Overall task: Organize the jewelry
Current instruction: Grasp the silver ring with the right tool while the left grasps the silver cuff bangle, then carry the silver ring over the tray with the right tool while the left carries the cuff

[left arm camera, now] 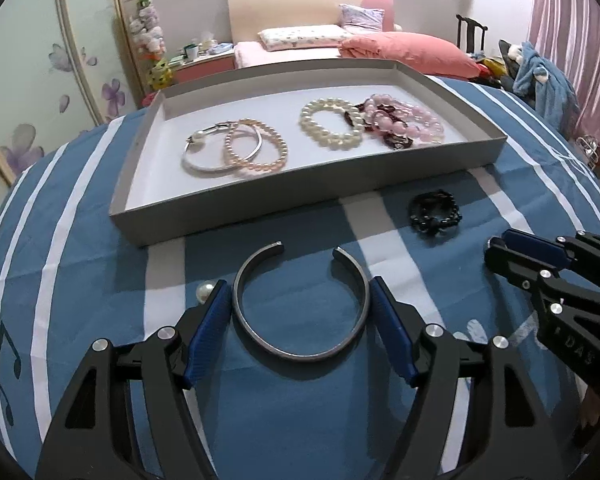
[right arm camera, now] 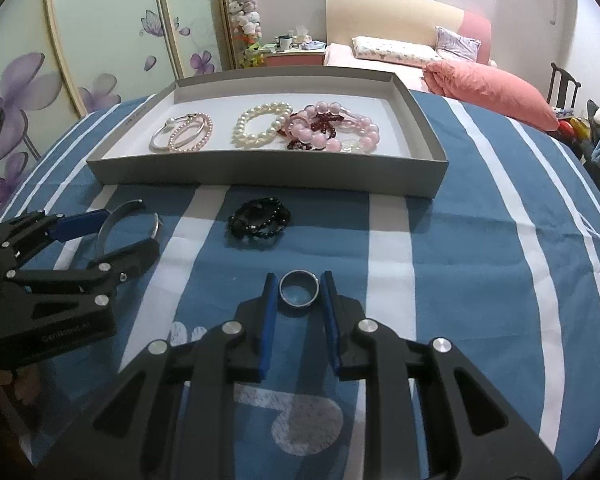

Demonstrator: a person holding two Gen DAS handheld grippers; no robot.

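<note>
— Found the cuff (left arm camera: 300, 354) where?

— Flat on the striped tablecloth (left arm camera: 100, 280), at 6 o'clock from the grey tray (left arm camera: 300, 200), gap turned toward 12. Straddled by the left gripper (left arm camera: 296, 284), jaws spread wide, pads at 9 and 3 right against the band. Could not tell whether pressed or merely touching.

— Judged the handling how?

— Looked like smooth dark metal: stiff, light, probably slippery. Seemed best taken across the closed curve at 6 o'clock, not near the open ends, to spare springing or twisting out.

— And the ring (right arm camera: 299, 303)?

— Lay at 6 o'clock from the black bead bracelet (right arm camera: 260, 220), between the pads of the right gripper (right arm camera: 299, 276). Jaws narrowly apart, with a sliver of cloth showing at either side, so not yet clamped. Appeared hard, small and polished; likely to squirt out unless pinched squarely at 9 and 3.

— The beads?

— Looked floppy and bunched; probably better pinched through the whole heap.

— Anything hidden or unclear?

— Plenty. Saw a loose pearl (left arm camera: 205, 291) half tucked behind the left pad, at 9 o'clock from the cuff. Lost part of the cuff behind the finger in the right wrist view. Could not untangle the pink bead pile (left arm camera: 416, 124) from the dark red pieces in the tray, at 3 o'clock from the white pearl bracelet (left arm camera: 332, 128). Could not count strands there.
</note>
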